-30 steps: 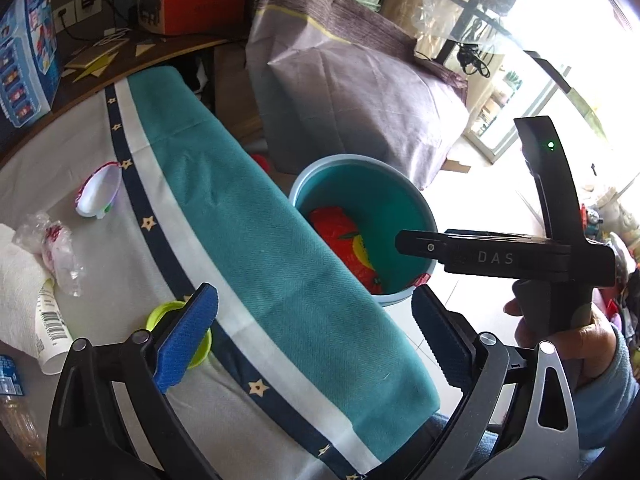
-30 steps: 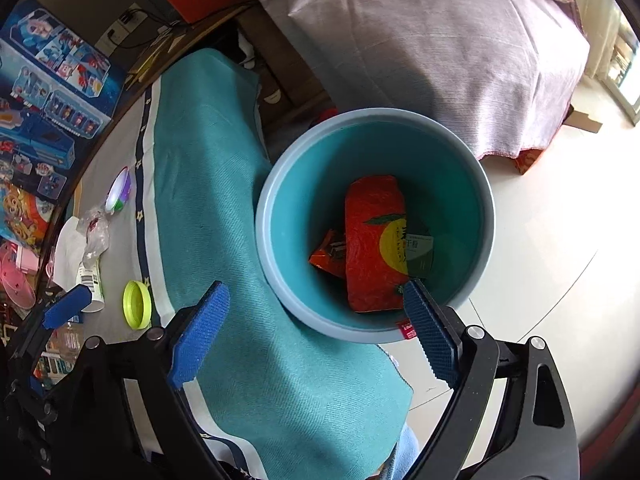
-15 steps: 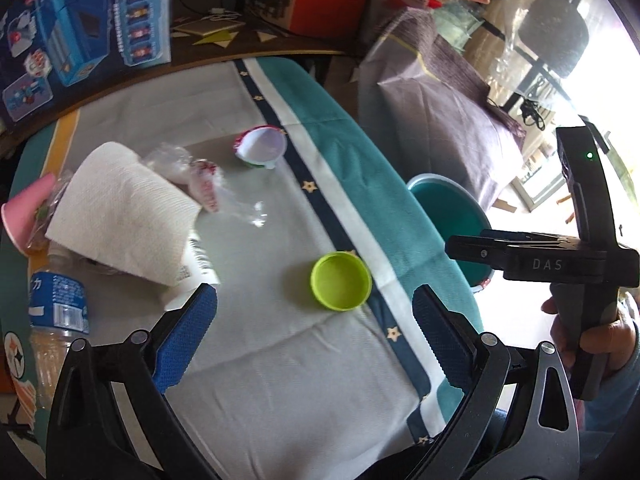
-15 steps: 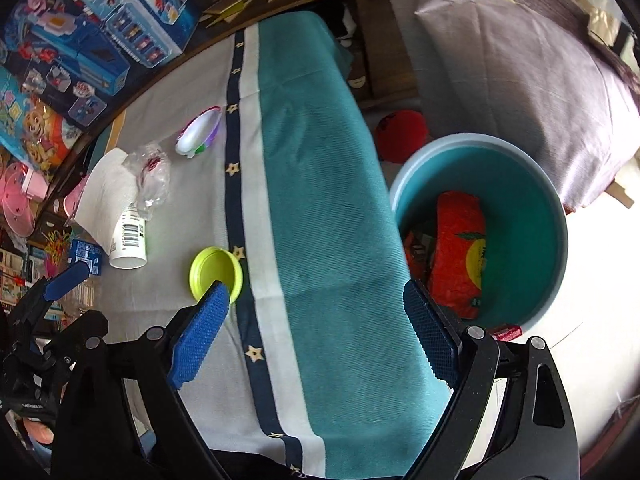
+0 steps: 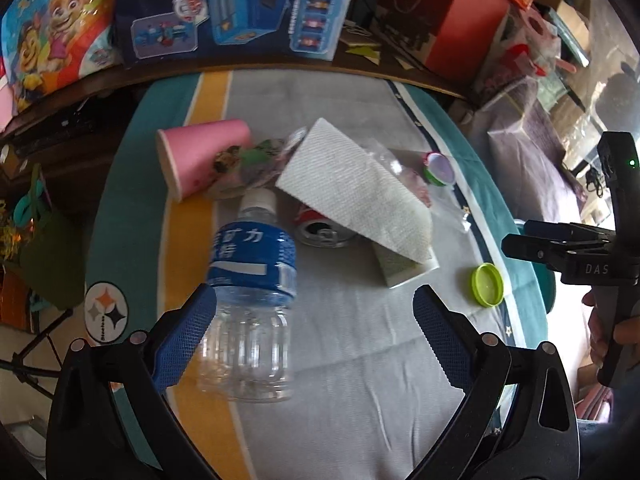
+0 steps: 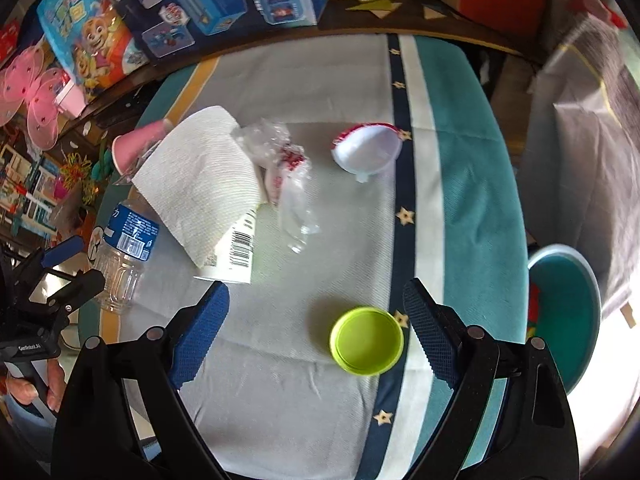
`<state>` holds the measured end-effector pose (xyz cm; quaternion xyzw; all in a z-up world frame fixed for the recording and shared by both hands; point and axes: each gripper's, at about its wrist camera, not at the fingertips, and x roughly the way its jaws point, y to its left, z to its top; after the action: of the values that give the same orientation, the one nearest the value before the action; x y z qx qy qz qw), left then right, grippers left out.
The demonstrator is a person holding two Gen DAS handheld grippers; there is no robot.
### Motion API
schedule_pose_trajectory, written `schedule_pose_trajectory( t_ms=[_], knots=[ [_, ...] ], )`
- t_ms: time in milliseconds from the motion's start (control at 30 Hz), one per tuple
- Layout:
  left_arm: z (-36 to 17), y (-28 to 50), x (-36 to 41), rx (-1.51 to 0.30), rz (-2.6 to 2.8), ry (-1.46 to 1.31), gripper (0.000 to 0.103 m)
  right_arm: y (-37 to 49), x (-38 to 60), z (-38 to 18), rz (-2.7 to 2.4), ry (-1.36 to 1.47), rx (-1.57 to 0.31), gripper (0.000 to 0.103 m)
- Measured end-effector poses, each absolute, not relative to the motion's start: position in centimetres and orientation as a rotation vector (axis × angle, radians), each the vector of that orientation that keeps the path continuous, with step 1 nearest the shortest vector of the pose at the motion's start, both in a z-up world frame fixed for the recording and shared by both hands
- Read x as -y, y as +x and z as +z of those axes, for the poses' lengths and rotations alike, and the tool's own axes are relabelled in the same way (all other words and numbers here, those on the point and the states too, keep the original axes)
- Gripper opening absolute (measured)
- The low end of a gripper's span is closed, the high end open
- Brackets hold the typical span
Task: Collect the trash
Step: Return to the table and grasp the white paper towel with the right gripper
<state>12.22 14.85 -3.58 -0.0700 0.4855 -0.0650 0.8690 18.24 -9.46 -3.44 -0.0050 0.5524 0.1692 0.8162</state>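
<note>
Left gripper (image 5: pixel 314 322): jaws wide apart, nothing held; plastic bottle (image 5: pixel 251 300) lies just beside its left finger
Right gripper (image 6: pixel 316 320): jaws wide apart, empty; green lid (image 6: pixel 366 340) lies between fingertips, nearer the right one
Bin (image 6: pixel 568 312): beyond right finger

A cloth-covered bench (image 6: pixel 472 184) stands before a dark shelf (image 5: pixel 280 65) of toy boxes (image 5: pixel 240 4); daylight brightens the pale floor (image 6: pixel 624 344).

Home, likely a kids' room or living room: toy boxes (image 5: pixel 240 4) stacked along wall, pink fairy wings (image 6: pixel 36 96), tablecloth (image 6: pixel 472 184) on table, cluttered shelves.
</note>
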Motion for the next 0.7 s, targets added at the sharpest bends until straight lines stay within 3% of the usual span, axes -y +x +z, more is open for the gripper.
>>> schedule_pose_trajectory(
  t_ms=[567,667,700],
  knots=[
    [-8.4,14.7,-18.9,-1.118,-0.128,-0.254,0.099,24.9,-1.5,-5.9,0.491,-0.102,-1.229,0.085],
    [-9.1,15.0,-19.1,-1.132,-0.131,-0.267,0.099,25.7,-2.1,-6.6,0.508,-0.079,-1.235,0.081],
    [-9.2,15.1,-19.1,-1.136,-0.132,-0.273,0.099,25.8,-2.1,-6.6,0.518,-0.057,-1.236,0.076]
  ],
)
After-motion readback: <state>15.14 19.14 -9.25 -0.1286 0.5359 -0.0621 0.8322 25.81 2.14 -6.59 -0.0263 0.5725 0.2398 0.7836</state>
